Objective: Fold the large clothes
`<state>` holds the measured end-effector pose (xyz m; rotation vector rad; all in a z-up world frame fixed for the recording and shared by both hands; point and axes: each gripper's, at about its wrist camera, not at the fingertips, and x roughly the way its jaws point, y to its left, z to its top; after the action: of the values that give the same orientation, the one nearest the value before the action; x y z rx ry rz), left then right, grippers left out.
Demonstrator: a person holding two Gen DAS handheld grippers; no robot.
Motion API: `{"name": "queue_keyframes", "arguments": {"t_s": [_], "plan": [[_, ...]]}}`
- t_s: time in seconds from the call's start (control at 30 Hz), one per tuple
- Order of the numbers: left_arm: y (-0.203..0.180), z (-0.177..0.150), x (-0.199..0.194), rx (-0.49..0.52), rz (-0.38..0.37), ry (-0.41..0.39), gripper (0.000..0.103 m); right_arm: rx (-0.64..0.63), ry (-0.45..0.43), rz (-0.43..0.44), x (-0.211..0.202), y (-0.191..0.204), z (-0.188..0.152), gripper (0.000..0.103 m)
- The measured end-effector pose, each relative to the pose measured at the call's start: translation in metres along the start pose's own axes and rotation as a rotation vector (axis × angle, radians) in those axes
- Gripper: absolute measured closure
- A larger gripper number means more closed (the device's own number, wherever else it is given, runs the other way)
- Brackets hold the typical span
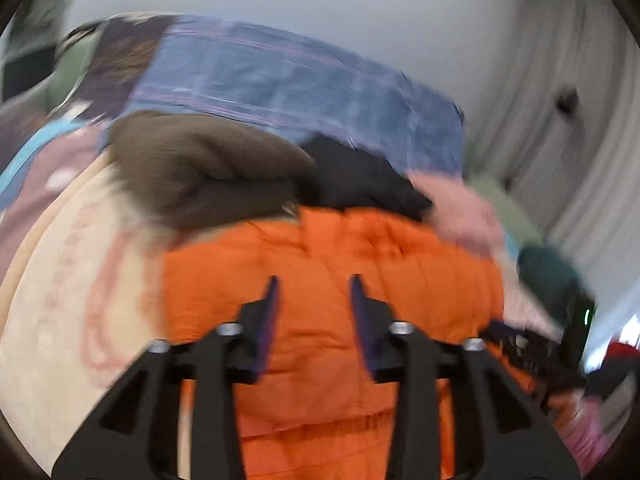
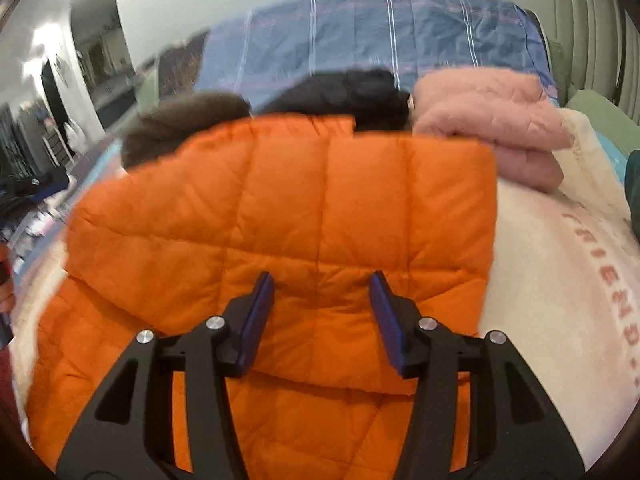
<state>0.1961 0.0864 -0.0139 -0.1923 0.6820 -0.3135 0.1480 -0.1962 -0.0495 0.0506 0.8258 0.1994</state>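
Observation:
An orange quilted puffer jacket (image 2: 288,208) lies on a cream blanket (image 2: 552,280) on a bed, one part folded over onto the rest. It also shows in the blurred left wrist view (image 1: 328,264). My right gripper (image 2: 322,280) is open above the folded jacket, nothing between its blue pads. My left gripper (image 1: 314,282) is open over the jacket and holds nothing. The right gripper (image 1: 532,354) shows at the right of the left wrist view.
Folded garments sit behind the jacket: brown (image 1: 200,168), black (image 2: 344,92) and pink (image 2: 488,120). A blue striped quilt (image 2: 380,36) lies at the bed's head. Curtains (image 1: 560,120) hang at the right. A dark green item (image 1: 552,272) lies at the bed's right edge.

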Motion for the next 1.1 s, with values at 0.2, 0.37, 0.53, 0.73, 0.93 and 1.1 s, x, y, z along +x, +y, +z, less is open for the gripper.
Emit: {"name": "queue_keyframes", "arguments": {"t_s": [0.2,0.37,0.53,0.73,0.93,1.1], "plan": [[-0.017,-0.062,0.090,0.216,0.223,0.156,0.060,-0.019,0.047,-0.044,0.035,0.001,-0.003,0.047],[-0.015,-0.061,0.082,0.234,0.243,0.165,0.059,-0.012,0.047,-0.024,0.035,-0.004,-0.006,0.043],[-0.012,-0.049,0.029,0.190,0.218,0.118,0.046,0.056,0.008,0.014,-0.012,-0.020,-0.014,0.032],[0.015,-0.082,-0.050,0.216,0.187,0.101,0.030,0.153,-0.015,0.013,-0.074,-0.064,-0.054,0.031],[0.046,-0.135,-0.076,0.122,0.117,0.216,0.030,0.270,0.058,0.132,-0.098,-0.083,-0.113,0.032],[0.046,-0.169,-0.091,0.062,0.015,0.251,0.030,0.321,0.069,0.169,-0.114,-0.080,-0.150,0.031]]}}
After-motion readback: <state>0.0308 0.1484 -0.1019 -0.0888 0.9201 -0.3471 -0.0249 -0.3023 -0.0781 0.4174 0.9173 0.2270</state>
